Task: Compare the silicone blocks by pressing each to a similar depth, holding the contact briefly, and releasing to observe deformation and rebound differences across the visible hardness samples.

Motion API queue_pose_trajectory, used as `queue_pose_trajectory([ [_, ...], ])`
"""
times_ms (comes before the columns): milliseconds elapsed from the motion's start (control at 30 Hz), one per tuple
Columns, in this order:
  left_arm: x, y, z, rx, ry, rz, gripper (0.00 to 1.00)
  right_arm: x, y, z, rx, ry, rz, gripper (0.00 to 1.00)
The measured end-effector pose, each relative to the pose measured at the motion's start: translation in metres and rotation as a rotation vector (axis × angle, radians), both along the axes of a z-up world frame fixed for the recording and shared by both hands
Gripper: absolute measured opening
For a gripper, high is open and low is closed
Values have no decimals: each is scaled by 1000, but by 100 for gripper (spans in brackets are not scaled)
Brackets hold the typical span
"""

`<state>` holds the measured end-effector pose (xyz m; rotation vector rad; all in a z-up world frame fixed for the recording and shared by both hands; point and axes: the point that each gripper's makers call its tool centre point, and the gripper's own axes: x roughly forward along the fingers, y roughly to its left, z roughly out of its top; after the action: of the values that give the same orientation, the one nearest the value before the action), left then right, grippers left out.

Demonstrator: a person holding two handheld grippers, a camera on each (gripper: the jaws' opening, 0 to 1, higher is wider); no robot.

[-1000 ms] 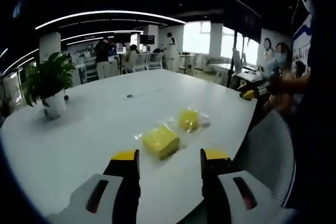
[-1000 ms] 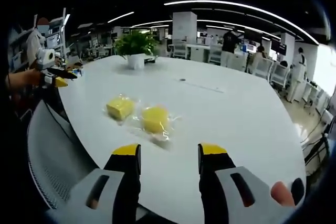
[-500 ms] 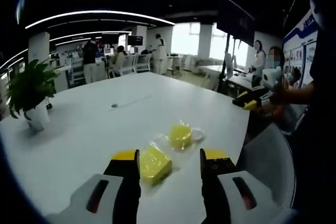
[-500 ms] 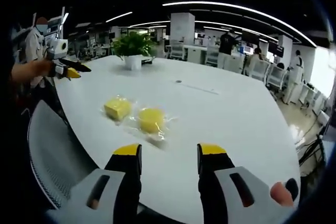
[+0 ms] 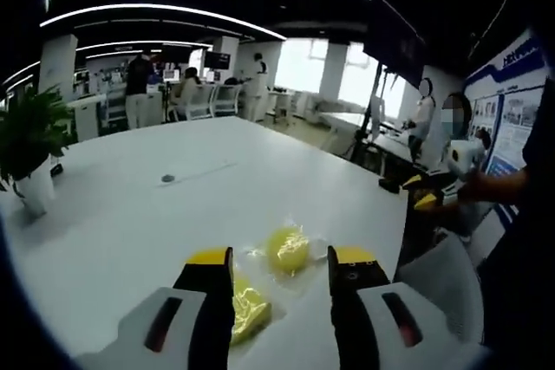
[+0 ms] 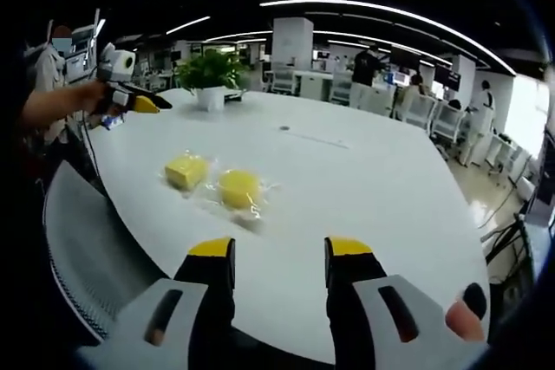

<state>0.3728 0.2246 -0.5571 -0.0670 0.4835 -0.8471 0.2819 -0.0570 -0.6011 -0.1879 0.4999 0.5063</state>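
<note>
Two yellow silicone blocks in clear wrappers lie side by side near the edge of a white table [image 5: 130, 214]. In the left gripper view the squarer block [image 5: 249, 309] sits low between my jaws, partly behind the left one, and the rounder block [image 5: 288, 249] lies just beyond. My left gripper [image 5: 279, 257] is open and empty. In the right gripper view the squarer block [image 6: 186, 171] and the rounder block [image 6: 238, 188] lie ahead of my right gripper [image 6: 279, 249], which is open and empty. The left gripper [image 6: 130, 101] hangs above the table's left edge, and the right gripper [image 5: 431, 192] is at the right.
A potted plant [image 6: 211, 71] stands on the far side of the table [image 6: 373, 188], also seen as the plant [image 5: 26, 140] at the left. A grey mesh chair [image 6: 82, 240] stands against the near table edge. Desks and people fill the office behind.
My left gripper has come closer to the blocks, so the squarer one now lies between its jaws. My right gripper has drawn back slightly. Both stay open.
</note>
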Motion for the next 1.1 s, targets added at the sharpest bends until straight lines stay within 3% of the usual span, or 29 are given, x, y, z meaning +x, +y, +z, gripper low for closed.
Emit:
queue_pose_trajectory([
  [100, 12, -5, -5, -21, 34, 29, 38, -2, -1, -2, -5, 6, -3, 36],
  [200, 22, -5, -23, -3, 122, 89, 33, -5, -2, -5, -12, 10, 0, 36],
  [300, 30, -15, -32, -87, 202, 121, 36, -9, -5, -6, -14, 15, -2, 36],
  [367, 36, -17, -38, -89, 212, 133, 35, -11, -10, -9, -23, 19, -6, 36],
  [467, 41, -23, -57, -33, 246, 132, 36, -12, -18, -11, -30, 27, -15, 36],
  [600, 46, -35, -76, -41, 314, 135, 37, -12, -26, -13, -34, 34, -31, 36],
  [800, 50, -53, -100, -18, 371, 124, 38, -10, -34, -15, -58, 40, -36, 35],
  [1100, 64, -54, -130, 9, 428, 190, 37, -6, -43, -21, -68, 53, -49, 34],
])
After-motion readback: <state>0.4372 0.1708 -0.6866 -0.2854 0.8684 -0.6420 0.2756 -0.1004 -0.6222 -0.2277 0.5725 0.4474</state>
